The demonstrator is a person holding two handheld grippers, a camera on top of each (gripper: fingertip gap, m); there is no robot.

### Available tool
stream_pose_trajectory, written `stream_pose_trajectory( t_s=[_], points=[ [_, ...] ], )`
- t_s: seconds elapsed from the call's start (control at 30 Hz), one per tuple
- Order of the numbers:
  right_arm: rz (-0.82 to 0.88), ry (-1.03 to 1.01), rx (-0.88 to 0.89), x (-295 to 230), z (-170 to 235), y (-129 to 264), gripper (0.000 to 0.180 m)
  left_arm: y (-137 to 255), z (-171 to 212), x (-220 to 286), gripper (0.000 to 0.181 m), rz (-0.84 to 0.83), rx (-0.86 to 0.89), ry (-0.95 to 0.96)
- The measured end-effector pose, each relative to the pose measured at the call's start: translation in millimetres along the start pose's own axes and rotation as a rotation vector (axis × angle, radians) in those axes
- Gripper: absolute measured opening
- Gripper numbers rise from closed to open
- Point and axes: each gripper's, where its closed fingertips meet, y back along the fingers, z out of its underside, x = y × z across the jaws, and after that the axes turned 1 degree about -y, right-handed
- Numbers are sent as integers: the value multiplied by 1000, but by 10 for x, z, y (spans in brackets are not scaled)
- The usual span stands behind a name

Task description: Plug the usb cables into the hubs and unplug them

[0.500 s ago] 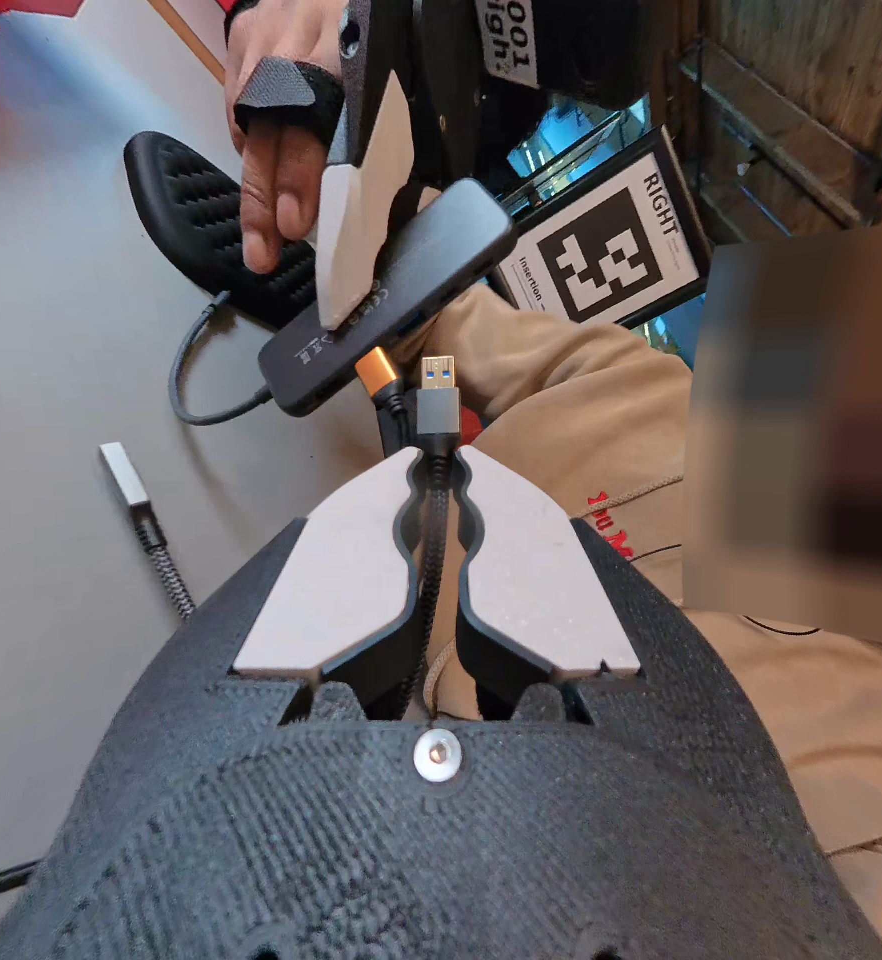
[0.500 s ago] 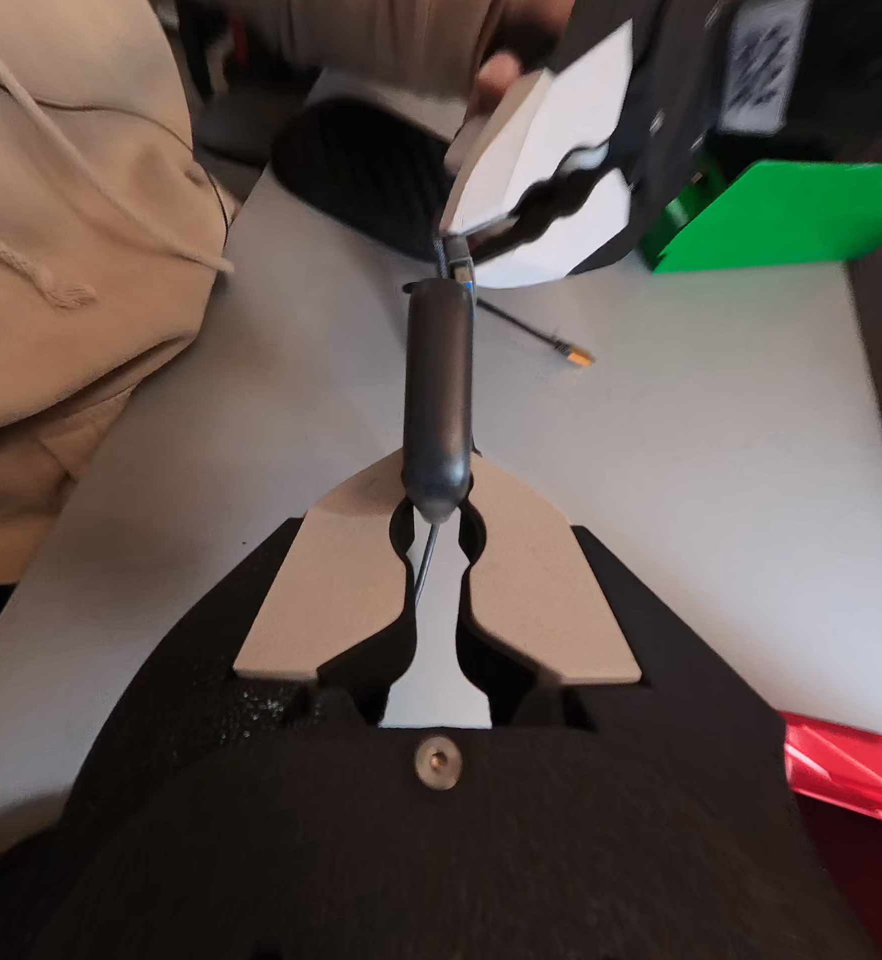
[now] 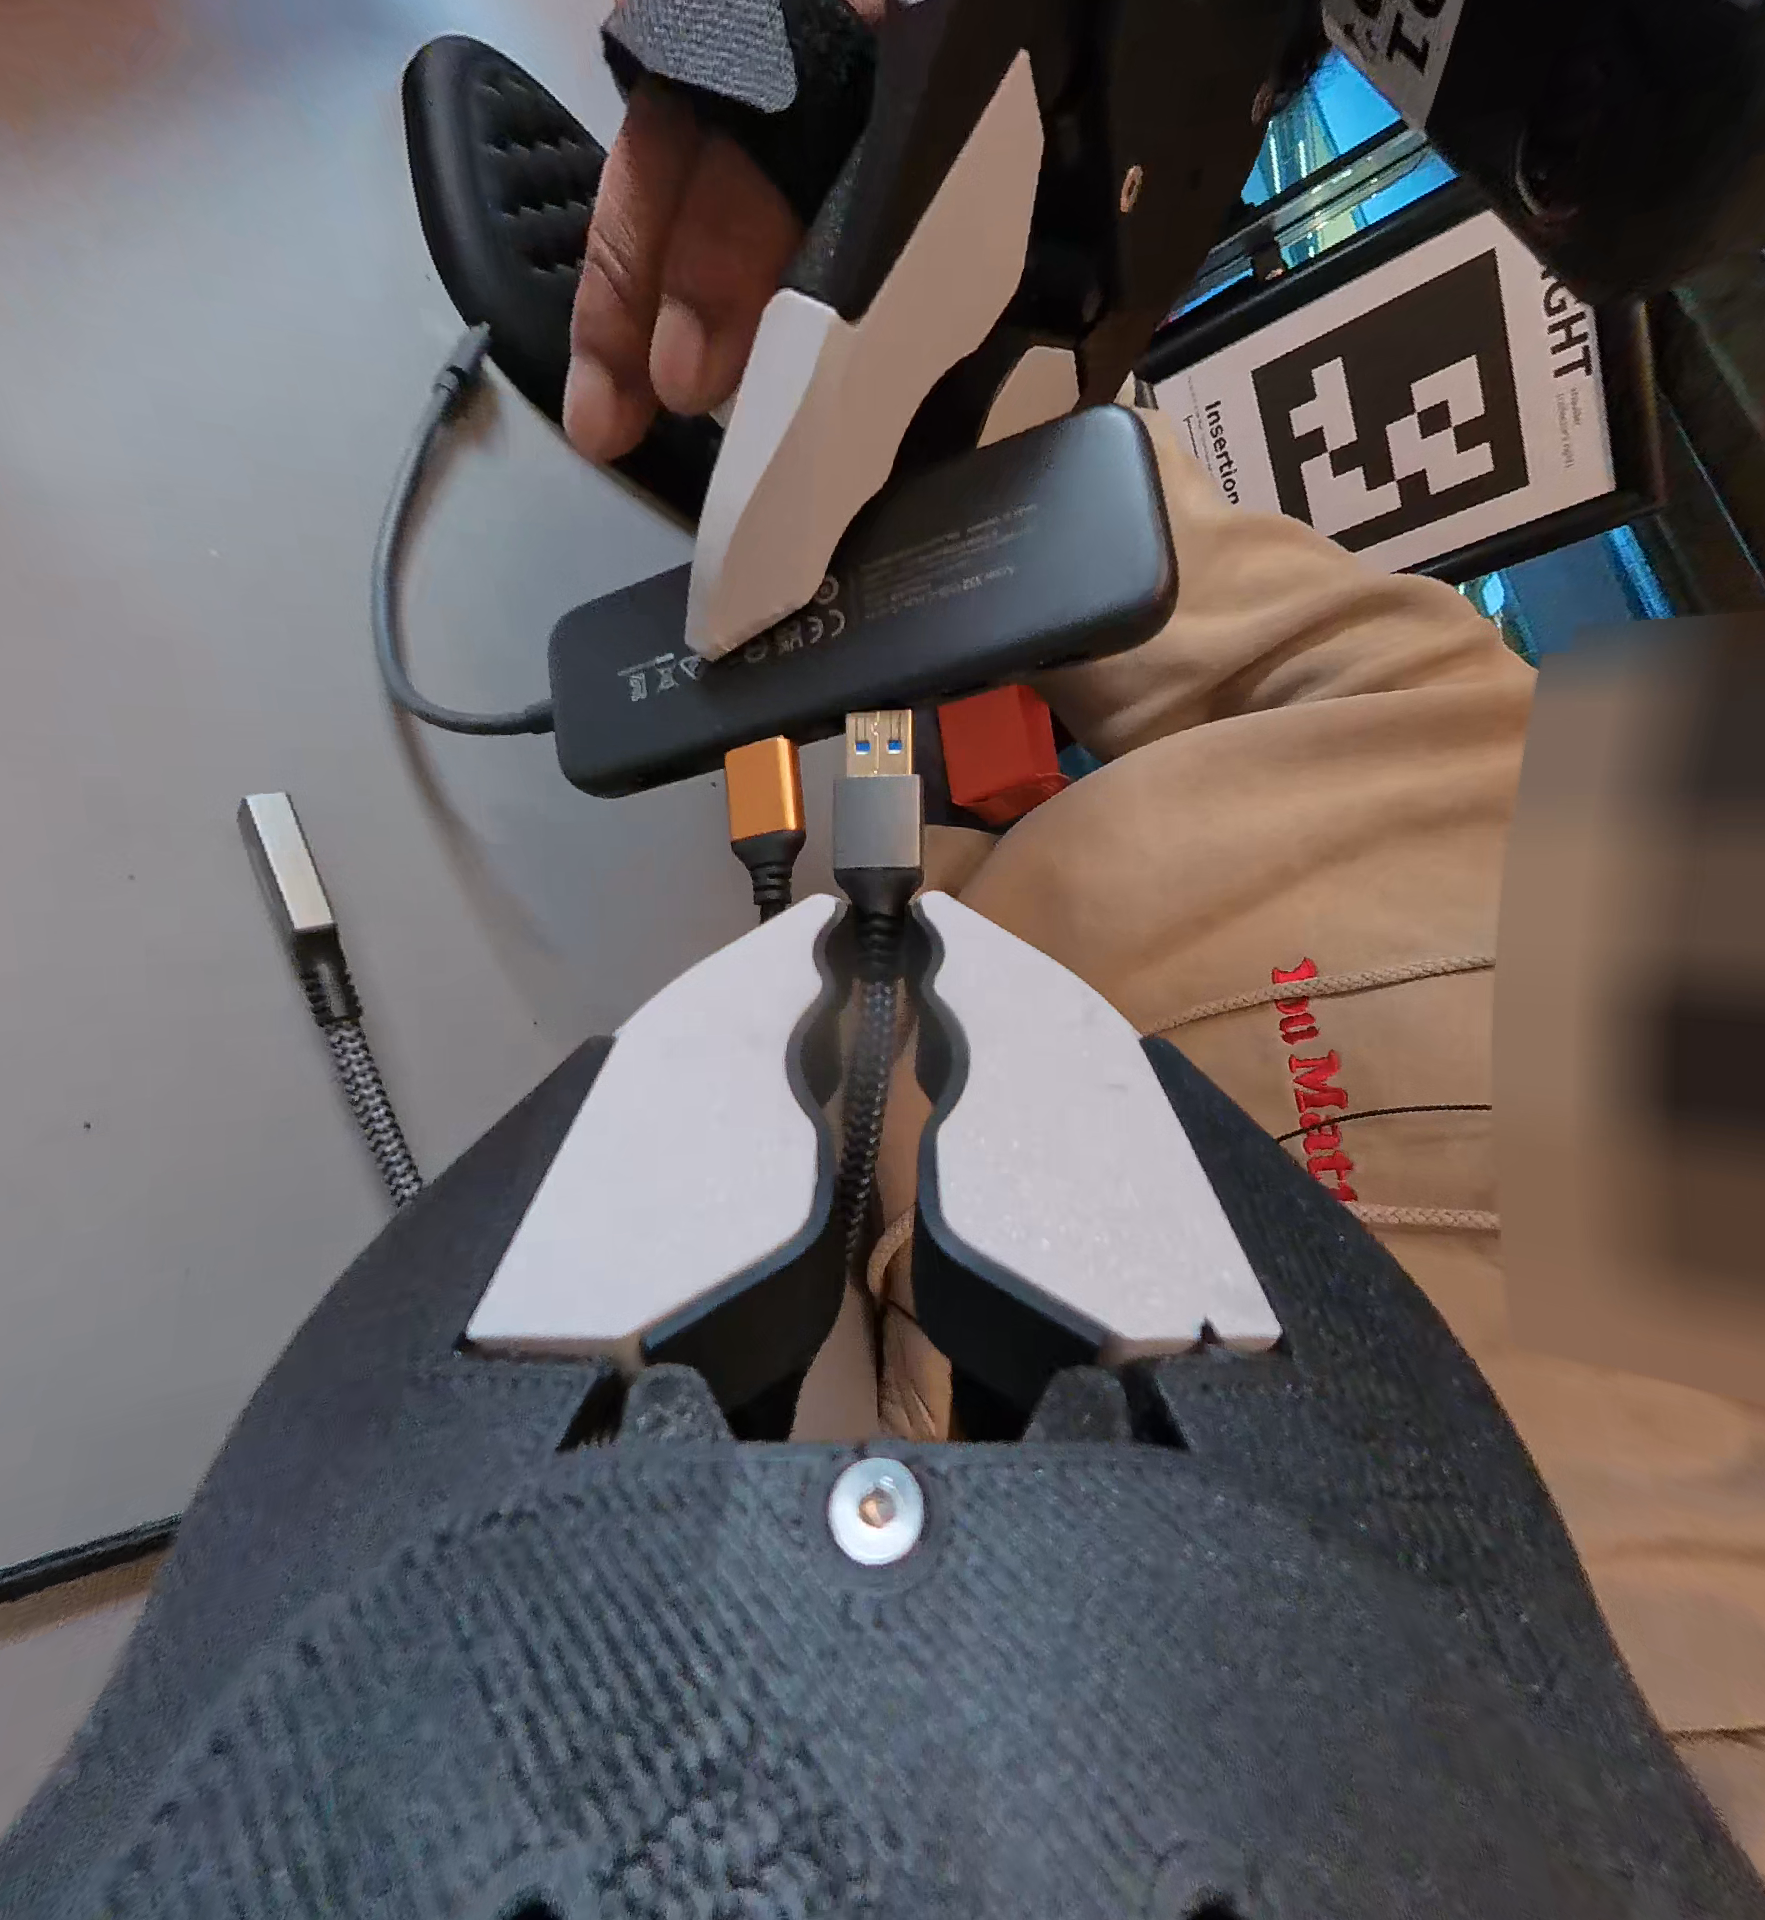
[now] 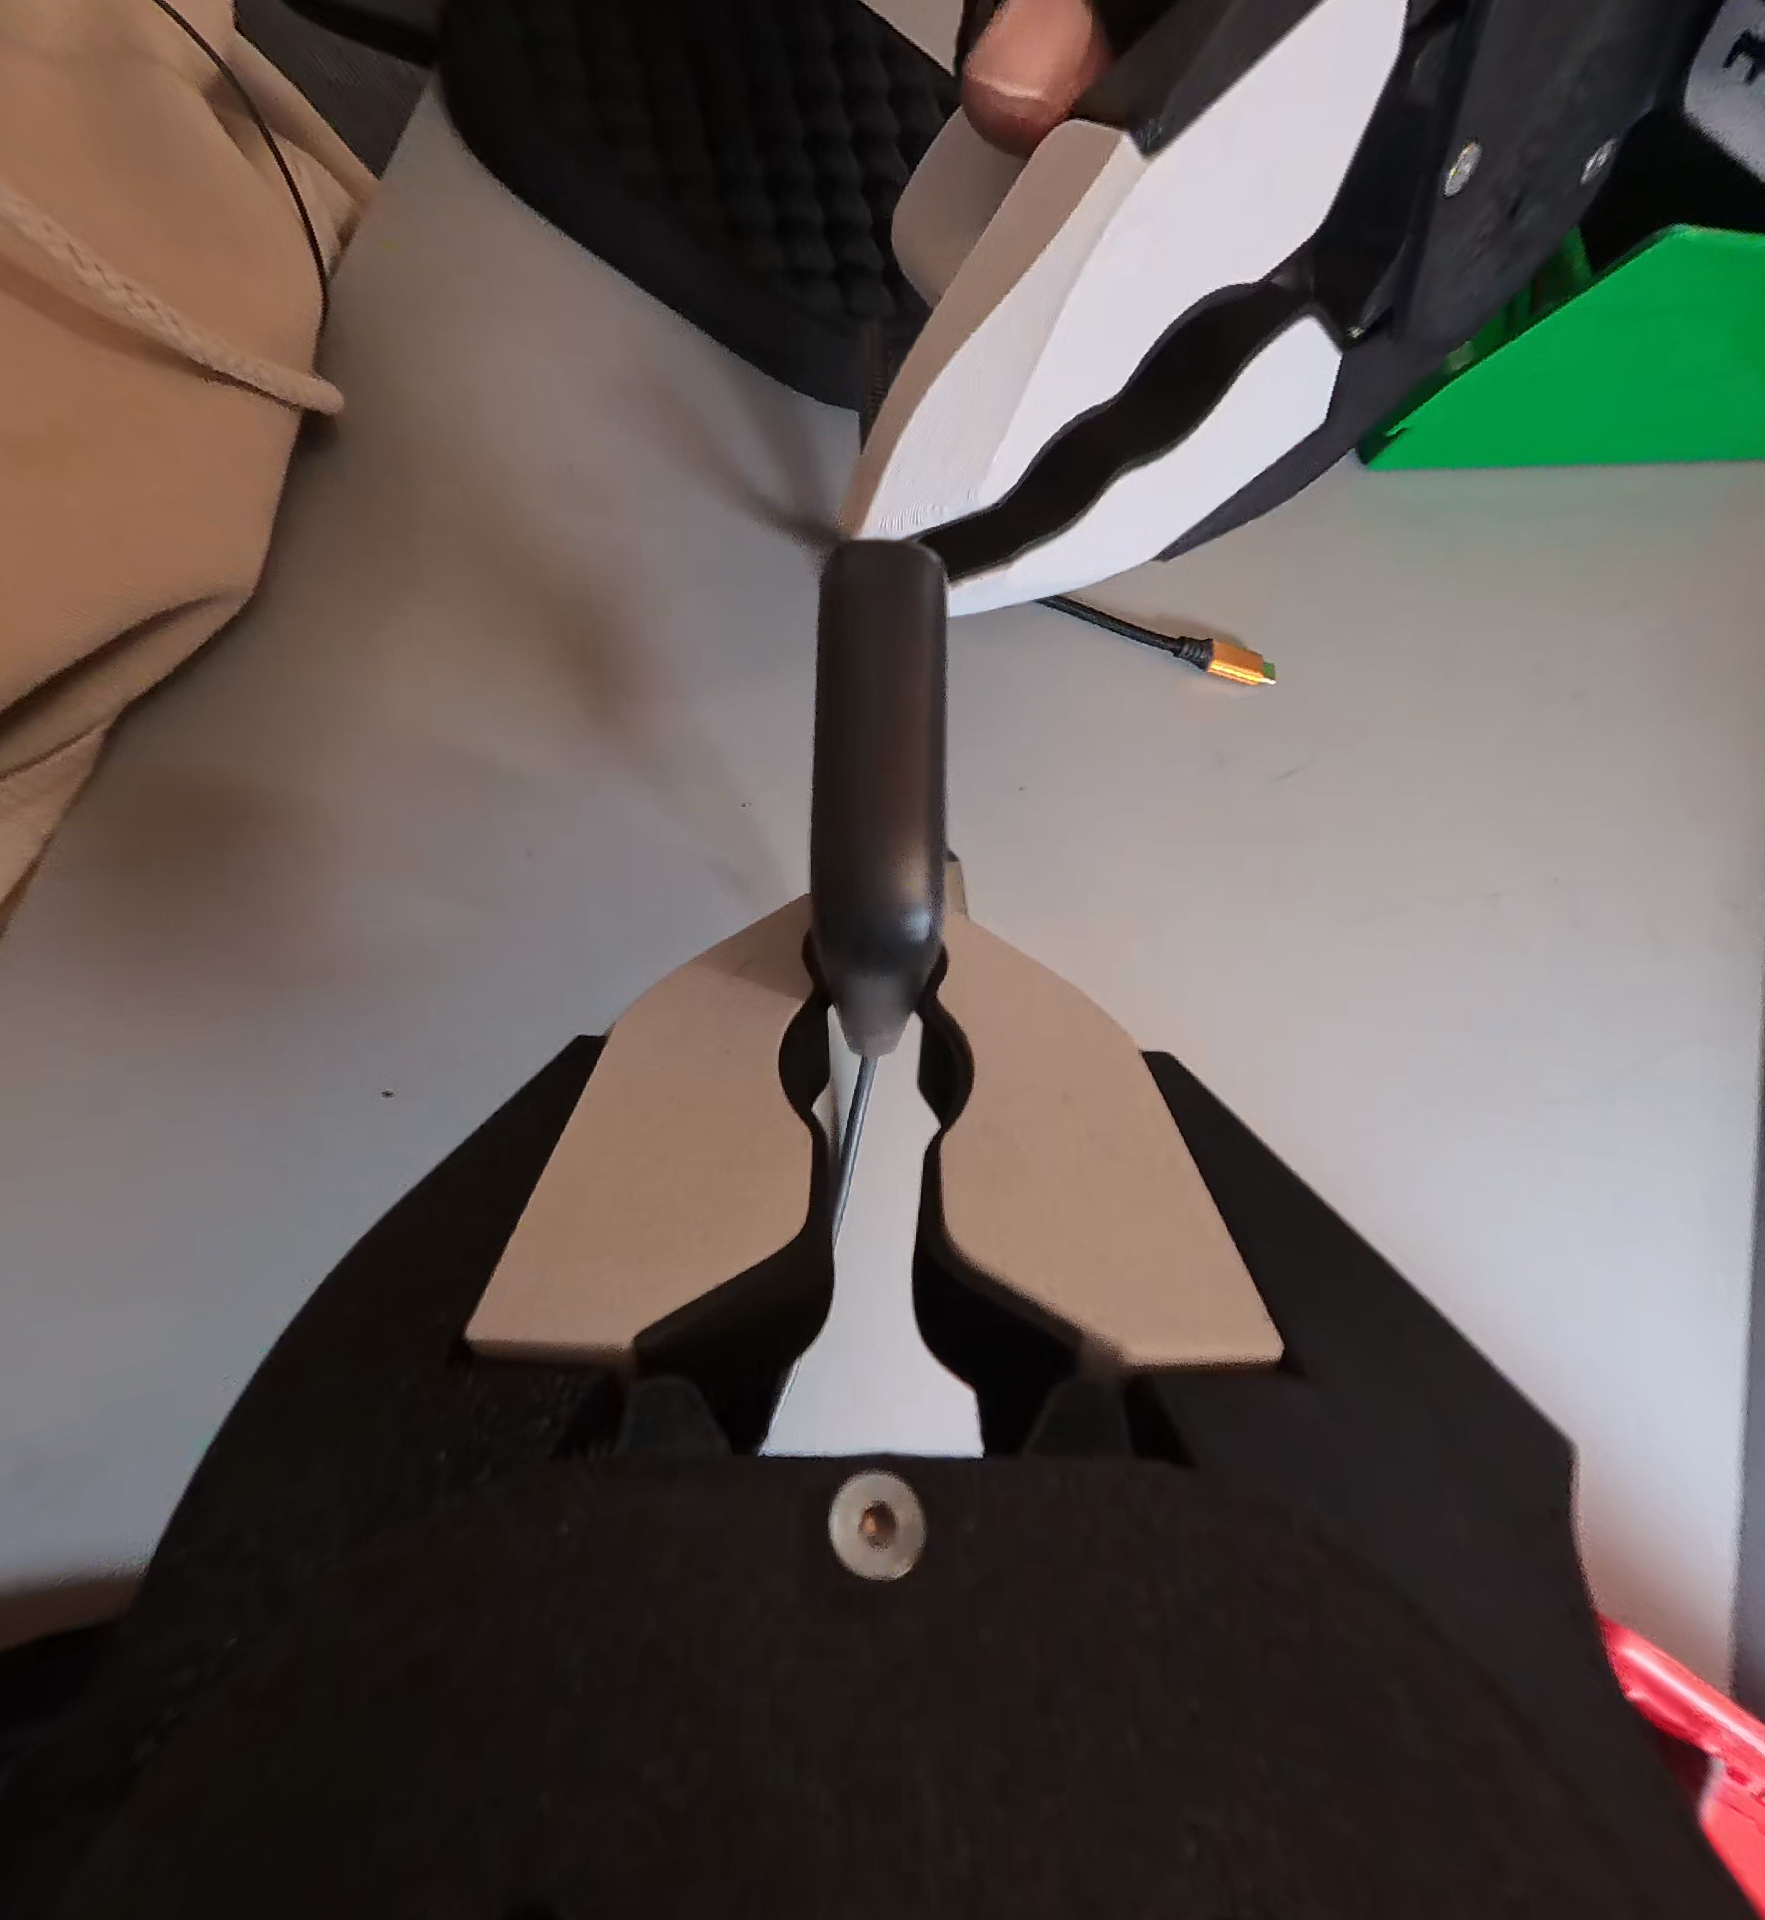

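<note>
Left tool (image 3: pixel 876 914) was clamped on the braided cable just behind the grey plug (image 3: pixel 876 821), its tip right at the hub's (image 3: pixel 961 582) edge, not seated. Right tool (image 4: pixel 873 961) pinched the hub off the desk (image 3: pixel 130 520). An orange plug (image 3: pixel 764 790) already sat in the neighbouring port. Best bet: square the plug to the port, brace the hub, push straight; a cable grip would flex.

Tight ahead of the left gripper (image 3: pixel 876 914): the orange plug (image 3: pixel 764 784) fills the neighbouring port, red block (image 3: pixel 997 748) crowds the other side.
</note>
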Motion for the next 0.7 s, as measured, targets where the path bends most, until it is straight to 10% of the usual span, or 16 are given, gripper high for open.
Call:
stream_pose_trajectory(
  t_s=[0.7],
  points=[
    [168,-5,-59,62,101,-154,12,5,-40,-150,9,-91,102,-31]
  ],
)
